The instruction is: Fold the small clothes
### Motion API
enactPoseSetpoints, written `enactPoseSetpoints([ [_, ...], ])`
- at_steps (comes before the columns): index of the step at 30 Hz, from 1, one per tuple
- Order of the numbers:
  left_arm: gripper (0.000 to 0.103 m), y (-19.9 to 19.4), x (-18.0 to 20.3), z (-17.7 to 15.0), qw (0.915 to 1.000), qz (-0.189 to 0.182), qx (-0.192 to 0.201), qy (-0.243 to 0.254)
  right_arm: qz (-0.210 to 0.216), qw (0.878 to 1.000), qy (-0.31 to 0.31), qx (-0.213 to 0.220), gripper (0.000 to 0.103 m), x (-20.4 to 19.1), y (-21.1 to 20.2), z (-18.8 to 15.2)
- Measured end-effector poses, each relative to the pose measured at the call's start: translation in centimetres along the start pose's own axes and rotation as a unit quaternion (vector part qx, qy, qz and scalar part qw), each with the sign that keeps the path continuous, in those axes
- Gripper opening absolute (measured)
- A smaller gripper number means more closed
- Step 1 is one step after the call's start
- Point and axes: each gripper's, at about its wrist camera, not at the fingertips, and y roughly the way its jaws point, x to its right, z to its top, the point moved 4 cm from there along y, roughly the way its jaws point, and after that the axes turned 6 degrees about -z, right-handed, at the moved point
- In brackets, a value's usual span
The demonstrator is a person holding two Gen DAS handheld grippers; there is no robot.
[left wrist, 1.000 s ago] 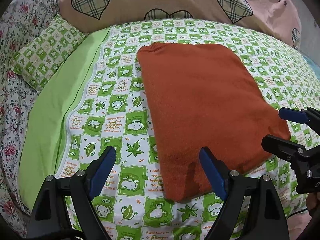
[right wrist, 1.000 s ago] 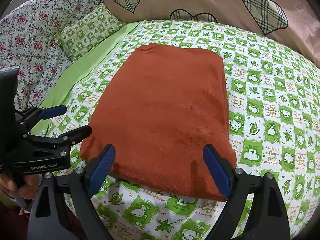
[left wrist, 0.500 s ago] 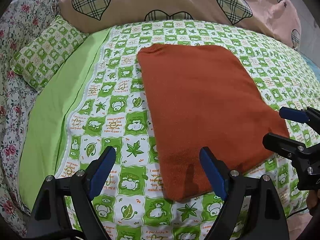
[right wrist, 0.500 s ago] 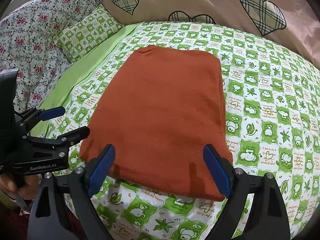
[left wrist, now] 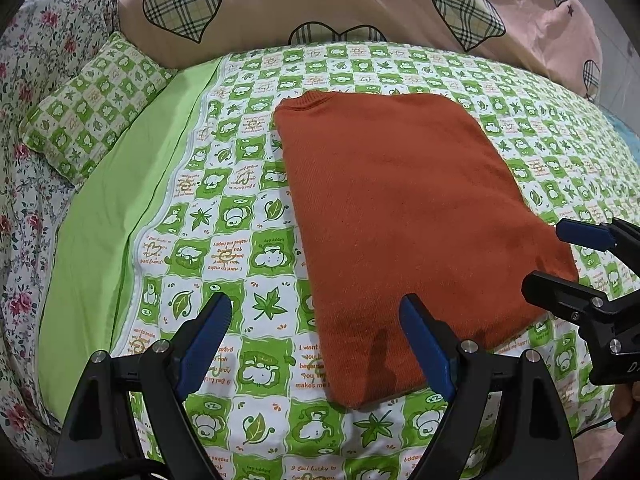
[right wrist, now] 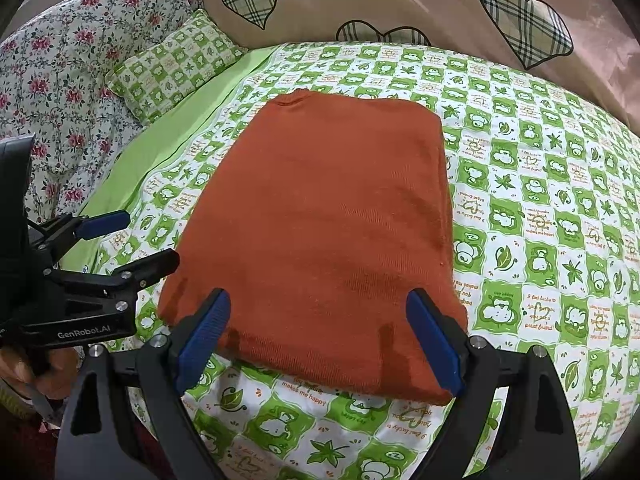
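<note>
A rust-orange knitted garment (left wrist: 404,216) lies folded into a flat rectangle on the green-and-white checked bedspread (left wrist: 224,184); it also shows in the right wrist view (right wrist: 328,232). My left gripper (left wrist: 316,340) is open and empty, above the garment's near left corner. My right gripper (right wrist: 320,336) is open and empty, over the garment's near edge. Each gripper appears in the other's view, the right one (left wrist: 560,256) at the garment's near right corner, the left one (right wrist: 144,244) at its near left corner.
A pink quilt with plaid hearts (left wrist: 360,4) is piled along the far side. A small checked pillow (left wrist: 96,100) and a floral cover (right wrist: 52,80) lie at the left. A plain green sheet strip (left wrist: 116,208) runs beside the bedspread.
Both grippers have drawn back slightly from the garment and stay open. The garment has not moved.
</note>
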Motion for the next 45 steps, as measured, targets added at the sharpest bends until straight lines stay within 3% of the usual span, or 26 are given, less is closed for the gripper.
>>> enactPoseSetpoints([
  [29,0.086,0.1,0.2,0.8,1.0000,0.002,0.005,0.005,0.000,1.000,0.009,0.007,0.090,0.2,-0.1,0.4],
  [45,0.086,1.4,-0.8,3.1,0.9999,0.002,0.014,-0.009,-0.008,1.000,0.013,0.009,0.090,2.0,1.2,2.1],
])
